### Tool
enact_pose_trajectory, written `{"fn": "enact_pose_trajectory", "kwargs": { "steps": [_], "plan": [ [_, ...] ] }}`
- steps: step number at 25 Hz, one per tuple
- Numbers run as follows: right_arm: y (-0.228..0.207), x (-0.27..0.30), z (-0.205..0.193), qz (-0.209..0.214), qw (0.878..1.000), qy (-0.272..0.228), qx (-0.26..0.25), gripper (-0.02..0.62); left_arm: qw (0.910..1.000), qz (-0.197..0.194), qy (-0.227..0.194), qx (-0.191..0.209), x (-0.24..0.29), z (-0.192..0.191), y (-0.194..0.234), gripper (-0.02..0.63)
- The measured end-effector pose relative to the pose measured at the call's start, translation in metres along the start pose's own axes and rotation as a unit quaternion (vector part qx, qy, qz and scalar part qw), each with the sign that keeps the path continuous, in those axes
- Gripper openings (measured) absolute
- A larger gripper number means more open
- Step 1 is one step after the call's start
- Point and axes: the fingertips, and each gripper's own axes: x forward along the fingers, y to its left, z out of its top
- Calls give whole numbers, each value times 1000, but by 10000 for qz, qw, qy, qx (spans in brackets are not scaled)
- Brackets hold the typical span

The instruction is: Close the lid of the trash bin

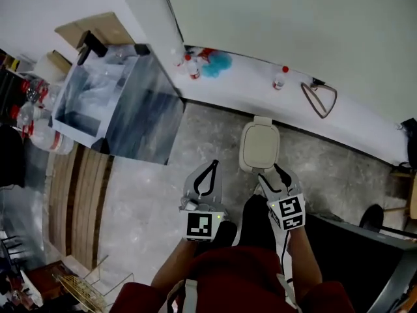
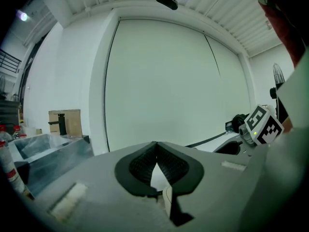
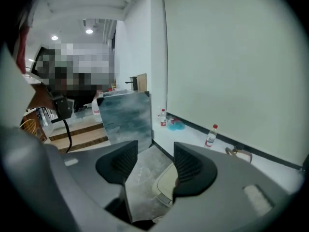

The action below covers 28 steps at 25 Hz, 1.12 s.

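trash bin [image 1: 259, 145] on floor [image 1: 163, 194], lid [image 3: 166, 182] down, just ahead of right gripper [image 1: 273, 175]; jaws spread, gripping nothing. left gripper [image 1: 213, 165] beside bin, jaws clenched, empty.

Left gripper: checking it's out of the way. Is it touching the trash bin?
Apart. The head view shows bare floor between the left gripper and the trash bin.

**Floor and its load**

Grey mottled stone floor [image 1: 163, 194]. Standing on it close to the wall, a trash bin [image 1: 259, 145] with a cream lid. Further left, a large clear plastic crate [image 1: 117, 103], near a wooden slatted strip [image 1: 78, 194]. Along the wall, a raised white ledge [image 1: 244, 77], bearing a red-capped bottle [image 1: 279, 78], more bottles [image 1: 190, 66] beside a blue fluffy thing [image 1: 215, 64], and a brown looped frame [image 1: 319, 98].
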Motion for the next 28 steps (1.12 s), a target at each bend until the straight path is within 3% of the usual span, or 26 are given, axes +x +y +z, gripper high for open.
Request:
{"fn": "enact_pose_trajectory", "kwargs": {
  "steps": [8, 14, 18, 23, 28],
  "plan": [
    [3, -67, 90, -599, 9929, -991, -278, 230, 9980, -142, -579, 201, -36, 77, 6, -6],
    [-3, -118, 138, -1066, 9797, -1637, -449, 232, 9953, -40, -946, 194, -60, 119, 14, -7],
    [-6, -153, 170, -1422, 9651, -2125, -572, 232, 9917, 125, -1255, 254, -74, 149, 22, -6],
    [-2, -201, 215, -1895, 9370, -2827, -784, 232, 9884, 155, -1372, 625, -84, 175, 22, -8],
    [-3, -232, 240, -2236, 9160, -3233, -797, 230, 9843, 230, -1623, 662, -92, 195, 23, -8]
  ]
}}
